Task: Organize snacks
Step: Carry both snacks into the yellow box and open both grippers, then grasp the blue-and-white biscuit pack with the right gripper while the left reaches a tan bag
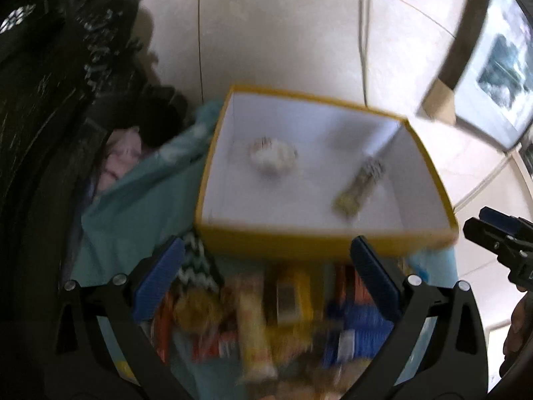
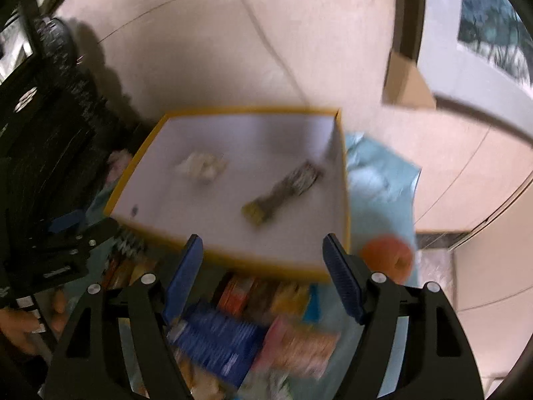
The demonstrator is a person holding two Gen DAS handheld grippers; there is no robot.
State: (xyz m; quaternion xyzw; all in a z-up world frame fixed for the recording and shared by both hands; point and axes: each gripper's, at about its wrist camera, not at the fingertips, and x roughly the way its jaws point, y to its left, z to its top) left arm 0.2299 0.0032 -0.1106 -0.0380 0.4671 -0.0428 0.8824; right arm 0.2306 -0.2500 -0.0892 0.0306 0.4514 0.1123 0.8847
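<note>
A yellow-rimmed box (image 1: 283,243) with a white inside stands on a teal cloth (image 1: 140,206). Inside it lie a whitish wrapped snack (image 1: 271,156) and a long dark-and-yellow bar (image 1: 359,186); the right wrist view shows the box (image 2: 260,263), the whitish snack (image 2: 203,166) and the bar (image 2: 283,193) too. My left gripper (image 1: 266,266) is open above a blurred heap of snack packets (image 1: 266,316), nothing between its fingers. My right gripper (image 2: 263,266) is open too, over a blue packet (image 2: 216,343) and a pink-orange packet (image 2: 299,346). Each gripper shows at the edge of the other's view.
An orange round fruit (image 2: 388,256) sits on the cloth right of the box. A small cardboard box (image 2: 404,83) and a white cable (image 2: 266,40) lie on the pale tiled floor beyond. Dark patterned fabric (image 1: 66,66) fills the left side.
</note>
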